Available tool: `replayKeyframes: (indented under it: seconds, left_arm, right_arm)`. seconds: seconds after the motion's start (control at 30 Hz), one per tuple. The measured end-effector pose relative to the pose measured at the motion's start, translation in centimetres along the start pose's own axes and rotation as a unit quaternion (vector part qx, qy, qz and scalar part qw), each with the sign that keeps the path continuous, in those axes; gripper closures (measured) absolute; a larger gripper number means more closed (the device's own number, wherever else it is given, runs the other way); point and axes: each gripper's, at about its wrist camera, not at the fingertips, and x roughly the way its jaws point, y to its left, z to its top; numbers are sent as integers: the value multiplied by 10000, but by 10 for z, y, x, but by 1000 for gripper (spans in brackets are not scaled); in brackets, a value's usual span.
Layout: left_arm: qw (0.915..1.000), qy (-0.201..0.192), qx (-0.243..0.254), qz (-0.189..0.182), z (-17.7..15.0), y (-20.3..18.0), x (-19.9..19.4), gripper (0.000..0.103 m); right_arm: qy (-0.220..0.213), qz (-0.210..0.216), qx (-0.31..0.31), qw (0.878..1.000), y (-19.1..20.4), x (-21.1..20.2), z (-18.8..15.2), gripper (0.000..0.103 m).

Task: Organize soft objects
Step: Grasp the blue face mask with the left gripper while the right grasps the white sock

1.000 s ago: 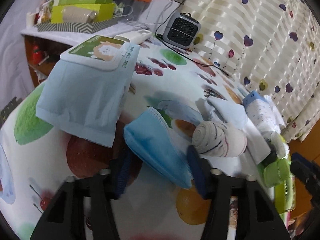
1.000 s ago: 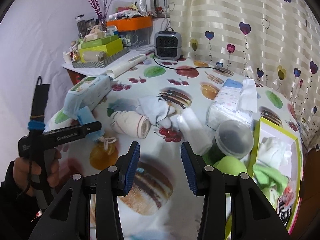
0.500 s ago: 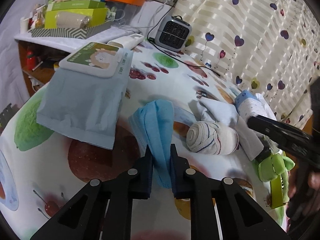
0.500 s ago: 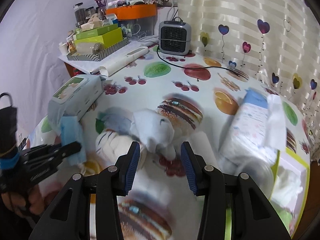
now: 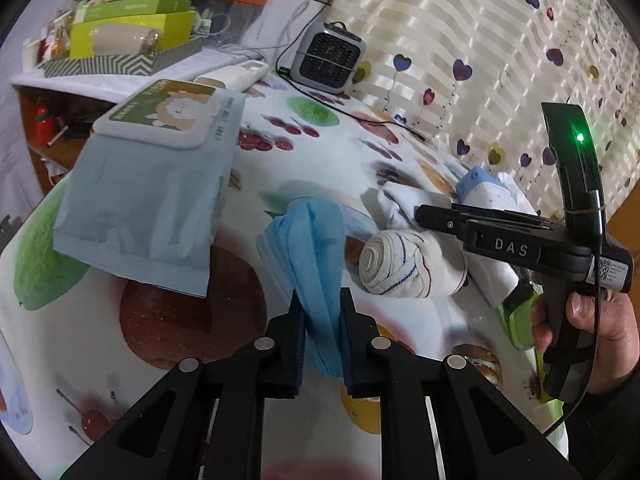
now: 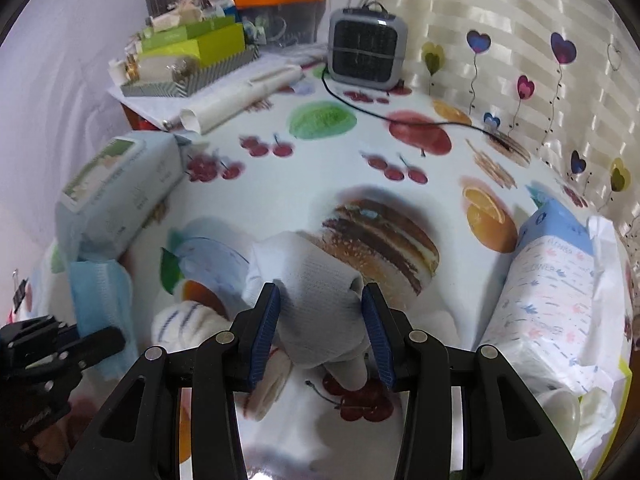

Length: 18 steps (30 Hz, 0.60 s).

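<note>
My left gripper (image 5: 322,304) is shut on a blue face mask (image 5: 312,248), pinching its near end just above the table; the mask also shows in the right wrist view (image 6: 100,300). A rolled striped sock (image 5: 404,264) lies right of the mask. My right gripper (image 6: 320,312) is open, its jaws on either side of a white sock (image 6: 316,300) that lies on the table; I cannot tell whether the pads touch it. The right gripper also shows in the left wrist view (image 5: 424,213), over the white sock (image 5: 400,204).
A wet wipes pack (image 5: 152,184) lies left of the mask. A diaper pack (image 6: 552,280) lies at the right. A small heater (image 6: 366,48) with its cable, a paper roll (image 6: 236,100) and stacked boxes (image 6: 188,56) stand at the back. A green toy (image 5: 520,320) is at the right edge.
My left gripper shut on the blue mask and gathered it up. My right gripper moved forward and down until its open jaws were around the white sock.
</note>
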Motion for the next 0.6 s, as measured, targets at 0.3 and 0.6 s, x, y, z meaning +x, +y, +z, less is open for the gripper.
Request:
replayKeyframes:
  seconds: [0.3,0.6]
  left_arm:
    - [9998,125,49,114,4,-3,9,84]
    - [9994,-270,187,109,12,-11,-16,92]
  right_arm:
    - [113,67,228,9997,-1,2,-2,76]
    - [-346,245,455,9981,-3,-31,-9,88]
